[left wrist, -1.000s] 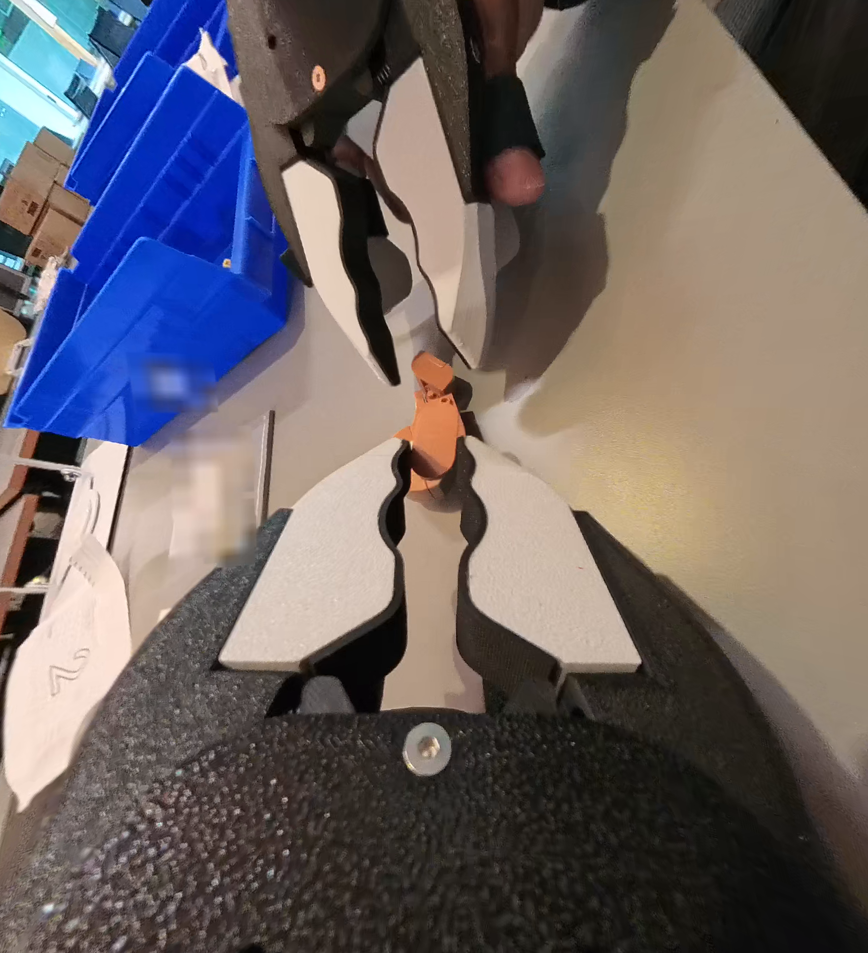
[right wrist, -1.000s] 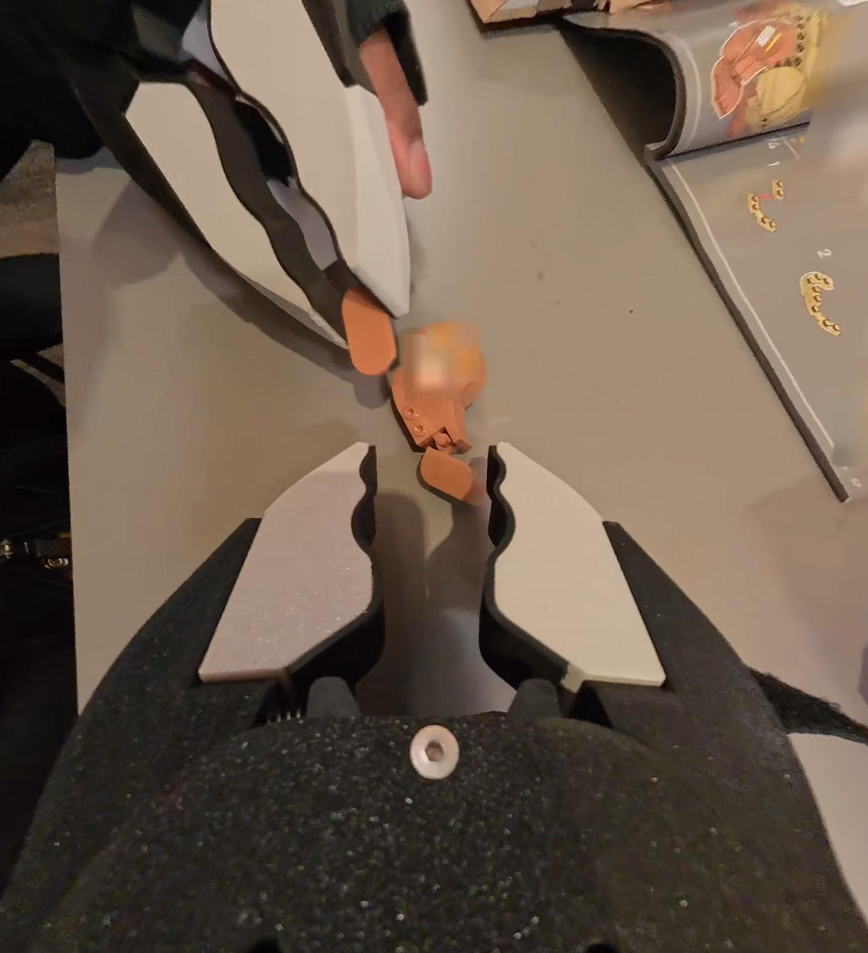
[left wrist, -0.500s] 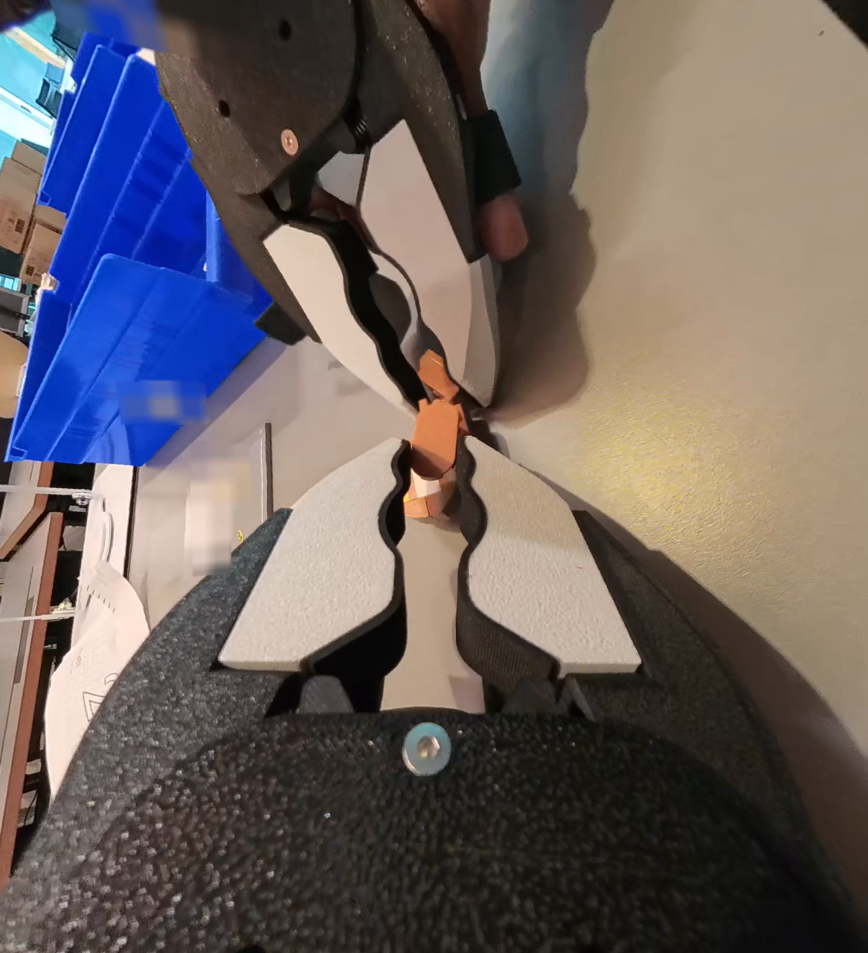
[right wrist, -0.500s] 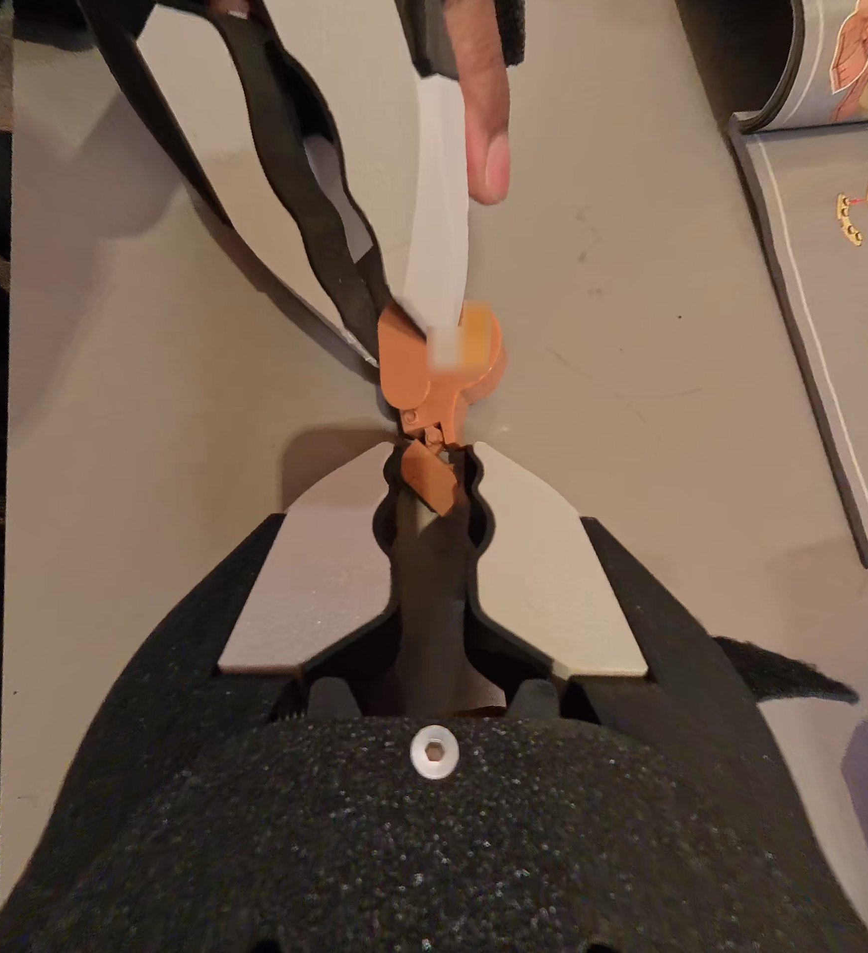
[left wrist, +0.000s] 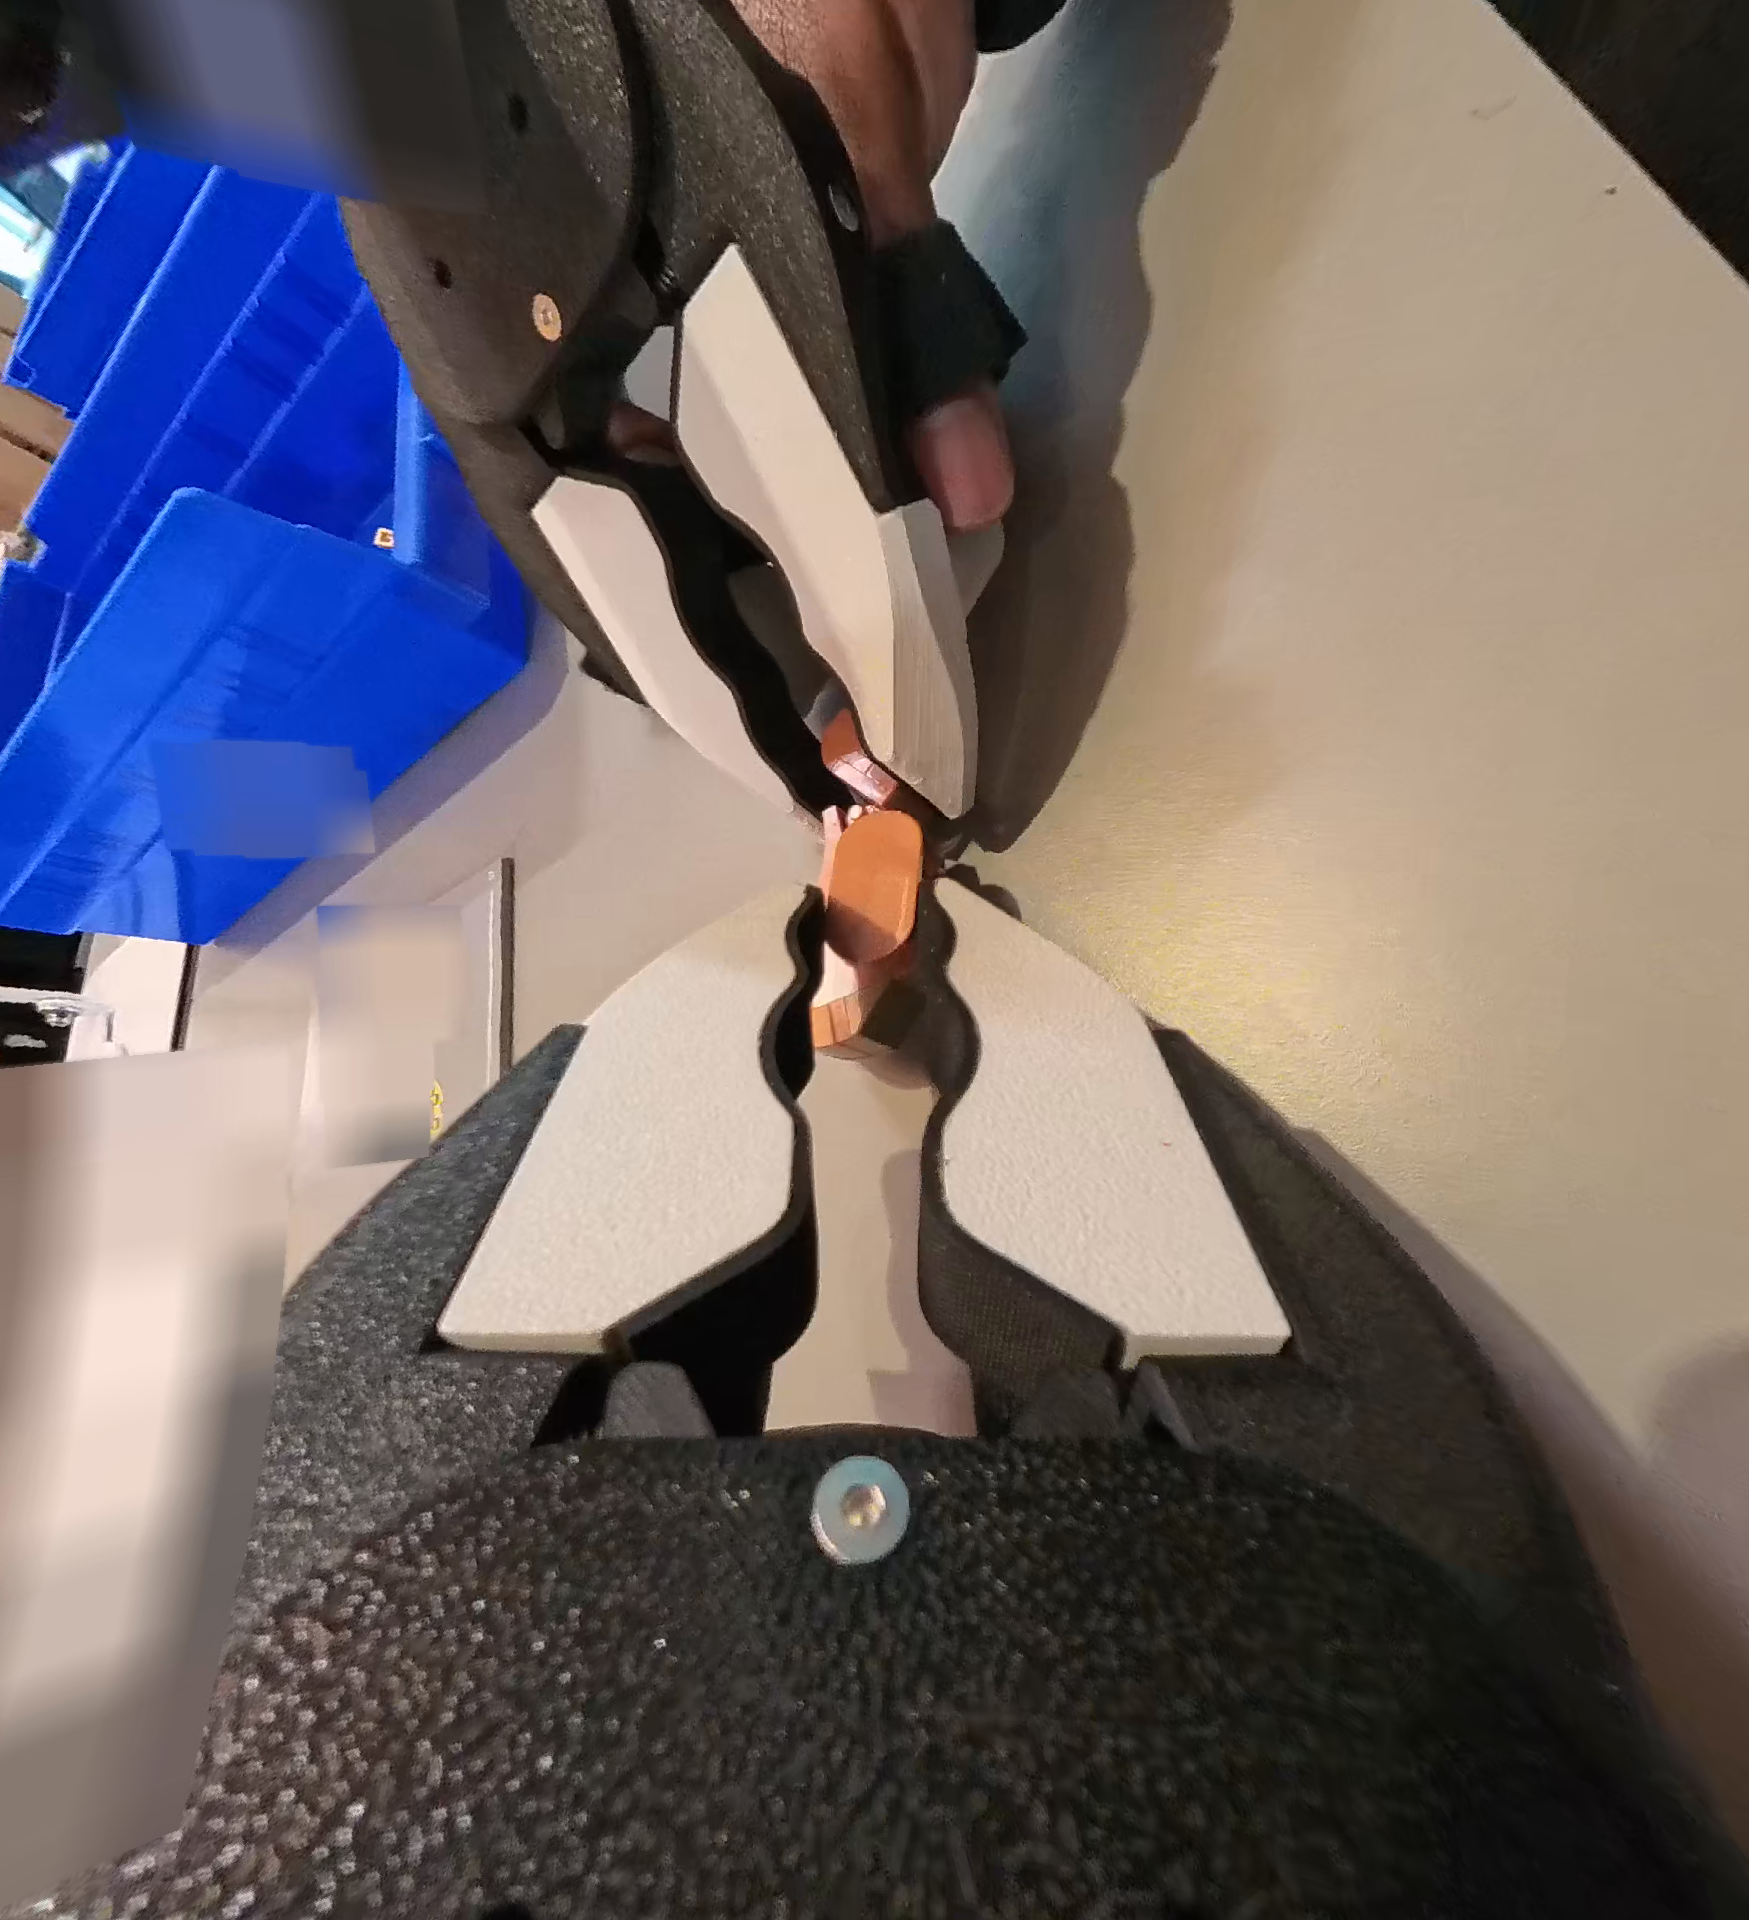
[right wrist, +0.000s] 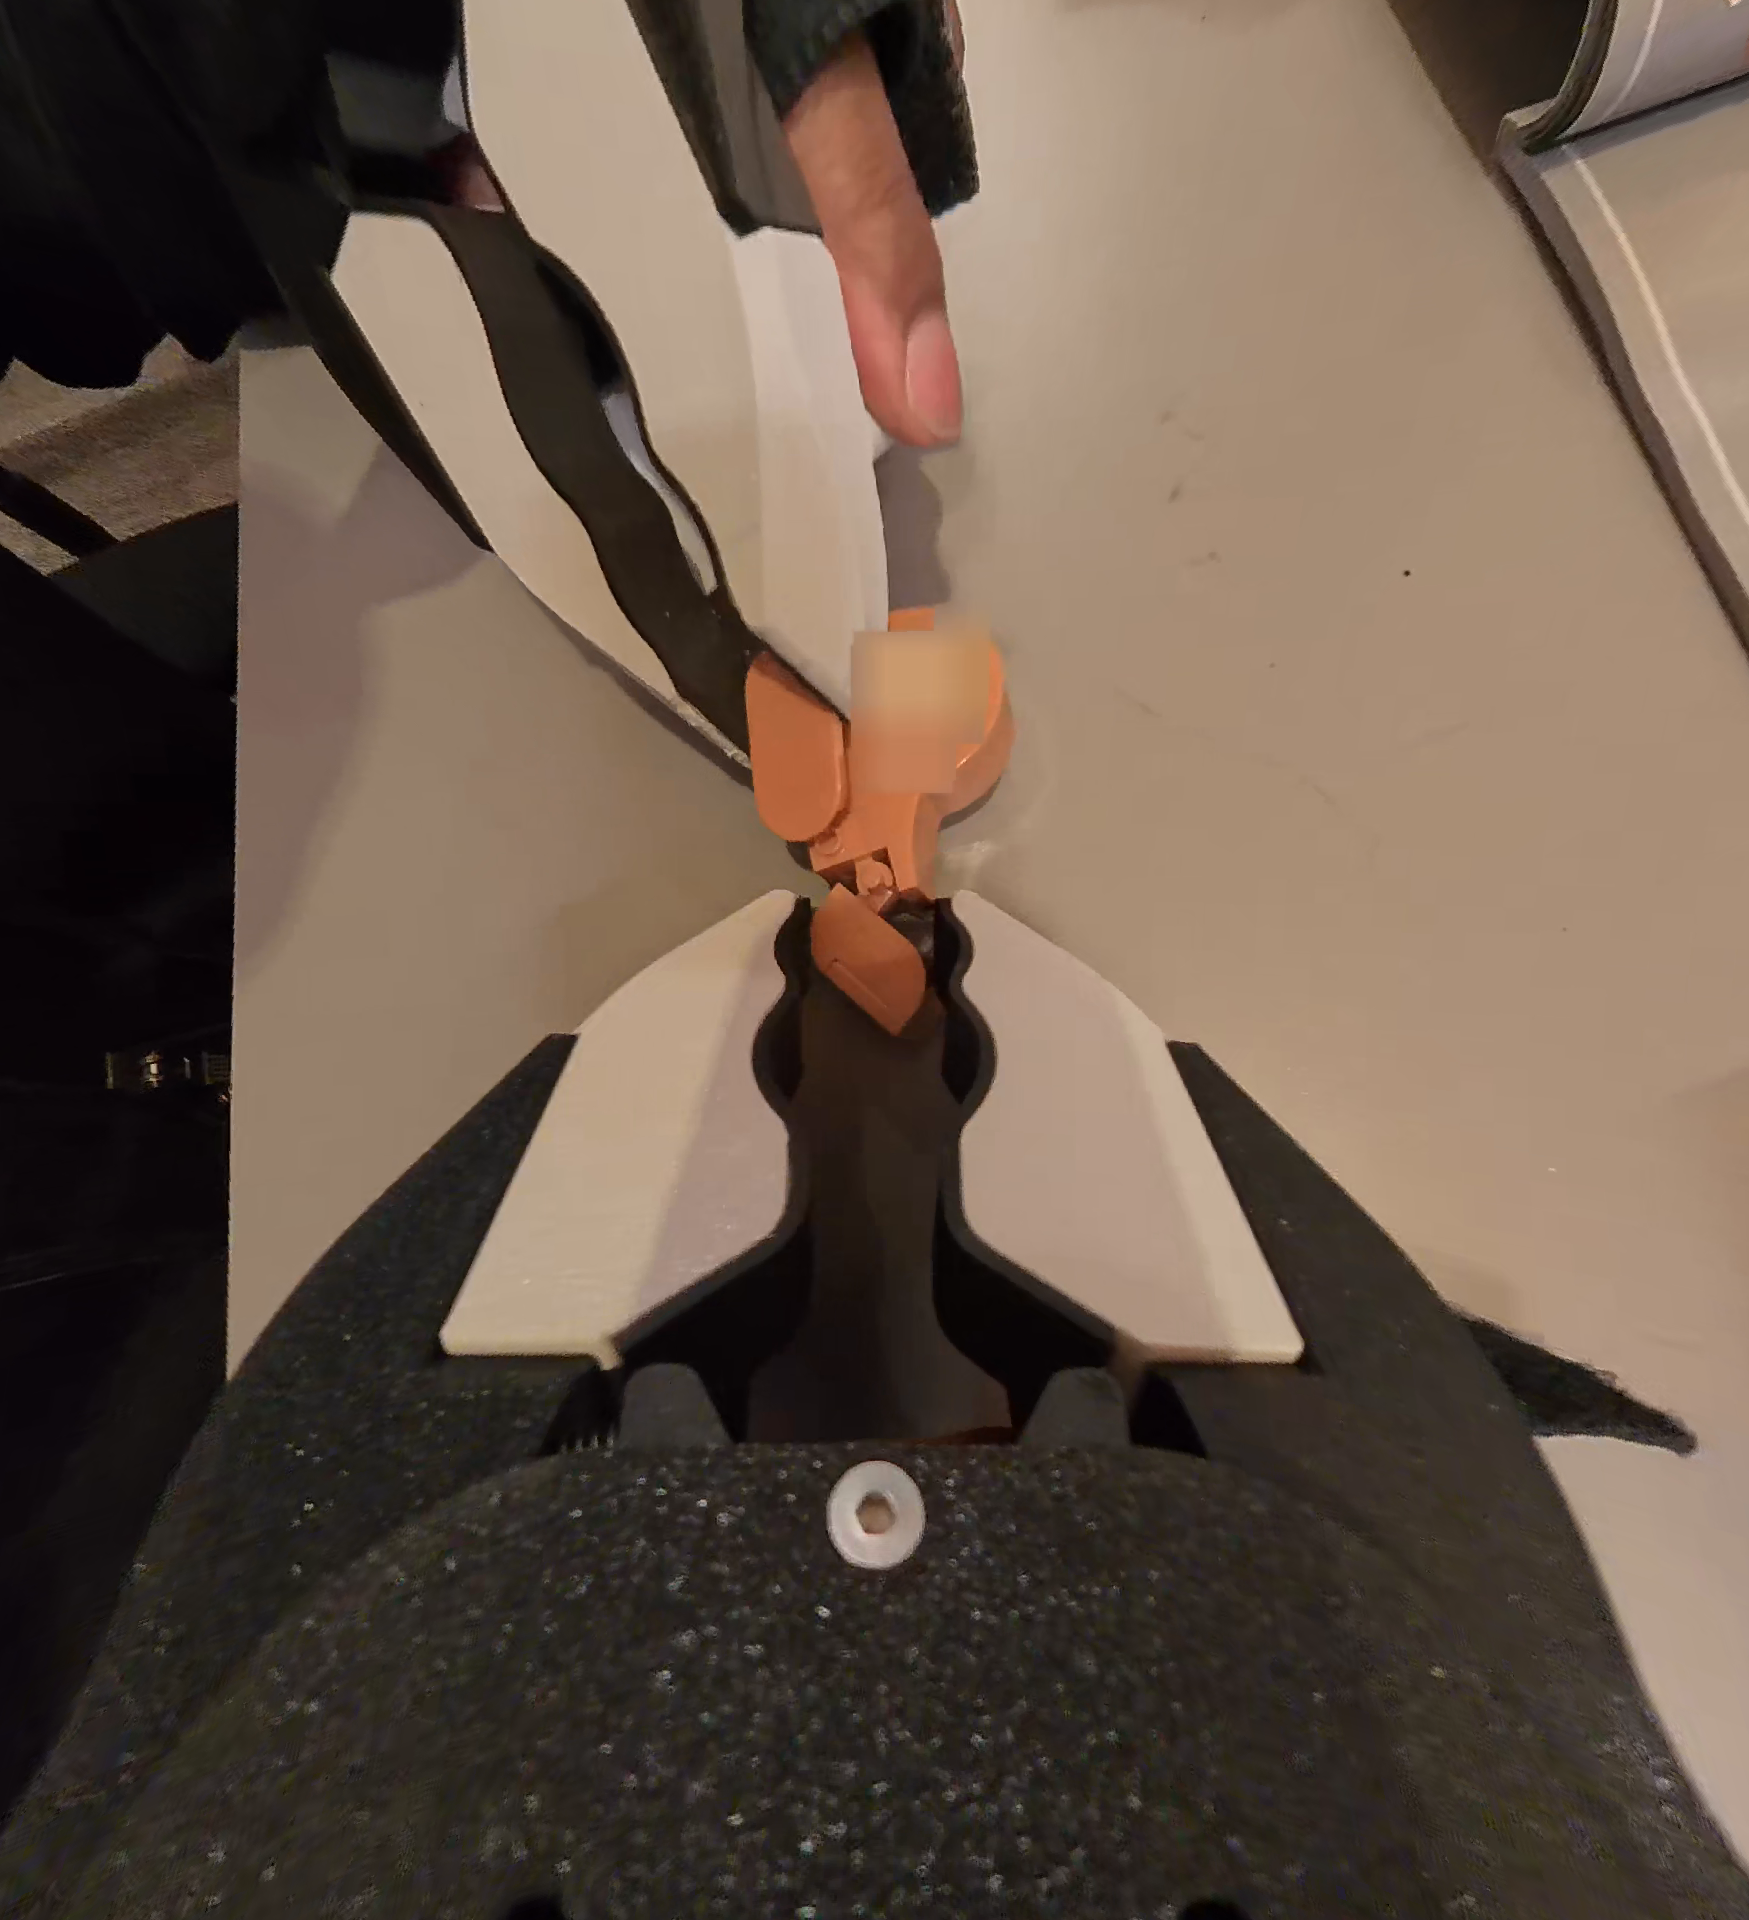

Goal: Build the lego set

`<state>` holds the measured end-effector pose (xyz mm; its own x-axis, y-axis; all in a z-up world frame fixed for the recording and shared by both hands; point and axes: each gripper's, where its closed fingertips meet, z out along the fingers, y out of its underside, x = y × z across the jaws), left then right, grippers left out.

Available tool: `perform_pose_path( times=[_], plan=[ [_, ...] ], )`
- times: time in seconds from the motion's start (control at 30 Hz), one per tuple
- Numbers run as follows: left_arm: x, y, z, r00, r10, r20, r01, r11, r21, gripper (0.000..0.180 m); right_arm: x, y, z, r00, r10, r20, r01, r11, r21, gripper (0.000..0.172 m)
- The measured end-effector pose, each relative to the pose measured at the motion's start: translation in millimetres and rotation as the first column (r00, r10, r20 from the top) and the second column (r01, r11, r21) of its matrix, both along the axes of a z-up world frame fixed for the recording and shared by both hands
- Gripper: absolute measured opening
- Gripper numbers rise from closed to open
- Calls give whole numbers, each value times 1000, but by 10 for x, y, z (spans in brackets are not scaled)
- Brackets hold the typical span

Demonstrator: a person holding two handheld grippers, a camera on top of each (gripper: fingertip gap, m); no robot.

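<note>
Left wrist view: the left gripper (left wrist: 870, 966) is seen with jaws nearly closed, pressed on one end of a small orange-brown brick-built plastic assembly (left wrist: 868, 883) held just above the pale desk (left wrist: 1369, 727). Its far end is clamped in the narrowly parted jaws of the right gripper (right wrist: 870, 935). Stacked blue plastic bins (left wrist: 226, 644) are noted behind; a grey printed booklet (right wrist: 1680, 416) lies near the desk edge.

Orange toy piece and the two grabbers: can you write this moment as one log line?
left gripper: shut on orange toy piece | right gripper: shut on its other end | above: table | nearby: blue bins, booklet
</note>
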<state>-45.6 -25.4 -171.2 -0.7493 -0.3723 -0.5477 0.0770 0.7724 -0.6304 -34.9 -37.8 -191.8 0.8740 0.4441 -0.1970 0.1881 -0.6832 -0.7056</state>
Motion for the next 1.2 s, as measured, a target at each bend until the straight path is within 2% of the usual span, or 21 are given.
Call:
perform_pose_path(
  times=[0.47, 0.77, 1.2],
  plan=[
    [-15, -30, 0, 975, 4, -220, -37, 988, -148, 17, -45, -31, 14, 997, -2, -77, -1, 999, -36, 22],
    [-30, -43, -34, 959, -3, -283, -37, 990, -134, 19, -65, -47, -6, 997, 8, -83, -13, 998, -58, 22],
    [-43, -80, -21, 956, -52, -289, 12, 990, -138, 19, -92, -65, 0, 994, 25, -104, -32, 997, -66, 22]
  ],
)
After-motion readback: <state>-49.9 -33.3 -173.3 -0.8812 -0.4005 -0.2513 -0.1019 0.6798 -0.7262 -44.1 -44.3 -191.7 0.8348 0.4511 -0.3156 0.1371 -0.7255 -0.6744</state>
